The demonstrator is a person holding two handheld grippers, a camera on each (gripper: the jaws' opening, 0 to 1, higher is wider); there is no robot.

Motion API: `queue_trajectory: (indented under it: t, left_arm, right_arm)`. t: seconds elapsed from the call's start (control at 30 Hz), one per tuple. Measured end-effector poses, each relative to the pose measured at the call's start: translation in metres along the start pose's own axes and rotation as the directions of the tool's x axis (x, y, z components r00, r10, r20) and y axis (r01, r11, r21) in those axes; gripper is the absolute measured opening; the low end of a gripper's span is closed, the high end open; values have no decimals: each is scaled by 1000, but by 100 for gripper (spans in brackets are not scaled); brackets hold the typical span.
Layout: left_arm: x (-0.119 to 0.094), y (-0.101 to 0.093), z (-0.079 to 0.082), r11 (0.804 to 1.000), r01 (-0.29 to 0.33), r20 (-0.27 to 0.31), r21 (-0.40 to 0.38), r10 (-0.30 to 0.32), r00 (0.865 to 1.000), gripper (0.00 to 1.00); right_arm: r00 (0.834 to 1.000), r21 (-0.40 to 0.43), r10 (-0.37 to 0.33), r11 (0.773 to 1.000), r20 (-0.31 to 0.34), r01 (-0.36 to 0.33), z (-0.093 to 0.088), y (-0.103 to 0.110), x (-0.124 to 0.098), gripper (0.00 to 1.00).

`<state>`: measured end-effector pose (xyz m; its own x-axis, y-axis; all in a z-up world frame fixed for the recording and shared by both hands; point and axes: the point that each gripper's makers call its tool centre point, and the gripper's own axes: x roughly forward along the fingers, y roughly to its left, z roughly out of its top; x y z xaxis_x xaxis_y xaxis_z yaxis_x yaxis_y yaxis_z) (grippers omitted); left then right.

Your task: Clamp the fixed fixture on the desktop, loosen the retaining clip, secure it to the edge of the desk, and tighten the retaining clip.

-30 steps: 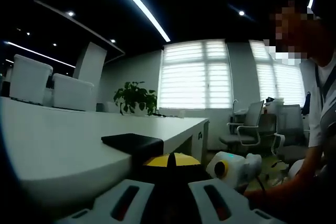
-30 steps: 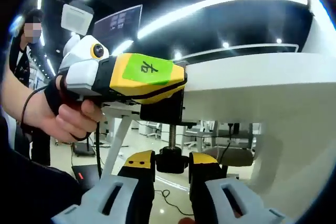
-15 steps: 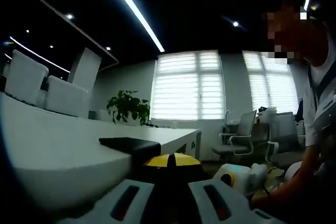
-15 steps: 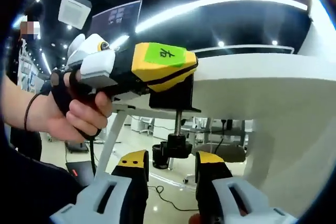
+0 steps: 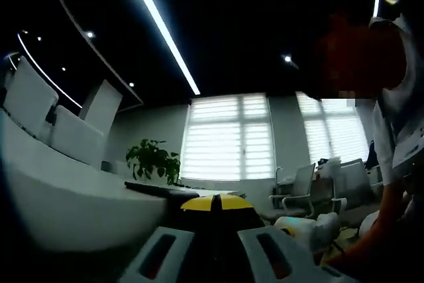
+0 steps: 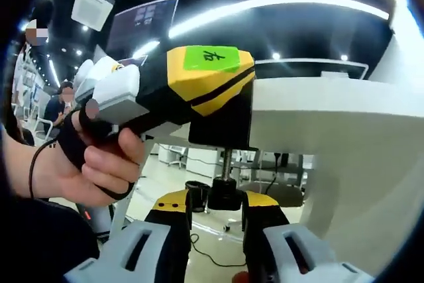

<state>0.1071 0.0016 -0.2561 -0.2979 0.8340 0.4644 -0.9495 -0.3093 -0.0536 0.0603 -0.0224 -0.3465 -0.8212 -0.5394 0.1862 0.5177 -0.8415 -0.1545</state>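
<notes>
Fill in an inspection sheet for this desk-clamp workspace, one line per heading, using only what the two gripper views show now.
Surface: white desk, bare edge.
Job's things: black clamp sits over the desk edge; its screw and knob hang below.
Clutter: nothing seen.
Grippers: left gripper is shut on the clamp's top, held by a hand; right gripper has its jaws on either side of the knob, grip unclear.
Cables: one on the floor.
Surroundings: windows, plant, chairs.

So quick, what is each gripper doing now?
Left gripper: shut on the black clamp at the desk edge.
Right gripper: shut on the clamp's screw knob.
</notes>
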Motion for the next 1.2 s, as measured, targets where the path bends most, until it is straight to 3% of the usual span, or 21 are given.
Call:
queue_trajectory:
  t: [0.1, 0.17, 0.2, 0.33, 0.4, 0.63, 0.73, 0.9, 1.13, 1.2]
  left_arm:
    - [1, 0, -1, 1000, 1, -11, 16, -1, 1000, 1]
    - [3, -1, -1, 997, 2, -31, 81, 0, 1000, 1]
    - [5, 0, -1, 999, -9, -33, 35, 10, 999, 1]
    - [3, 1, 2, 999, 4, 16, 32, -5, 1000, 1]
    - [4, 0, 4, 1000, 8, 30, 16, -9, 1000, 1]
    - [4, 2, 7, 1000, -2, 65, 11, 1, 998, 1]
    - [4, 1, 8, 1000, -2, 81, 8, 1, 997, 1]
    - [2, 2, 10, 1000, -5, 106, -3, 5, 994, 1]
    - [-4, 6, 12, 998, -21, 155, -57, 30, 987, 1]
    - [-3, 5, 13, 998, -26, 157, -55, 35, 987, 1]
  right_arm:
    - [1000, 9, -9, 1000, 16, 9, 5, -2, 1, 27]
    - [1000, 9, -6, 1000, 16, 6, 5, -1, 3, 25]
    - [1000, 3, -3, 1000, 17, 3, 5, 0, 5, 25]
    - [999, -24, 8, 1000, 38, -7, 3, -2, 4, 23]
    - [996, 18, 58, 998, 62, -59, 5, 1, 2, 23]
    - [986, 38, 142, 989, 85, -146, 3, -2, 2, 23]
    - [992, 86, 123, 988, 37, -125, -5, -4, -5, 23]
    - [997, 78, 81, 994, -1, -81, -17, -2, -17, 31]
    - [999, 73, 47, 996, -6, -47, -14, 10, -13, 31]
    - [999, 47, 42, 998, -33, -41, -14, 10, -10, 31]
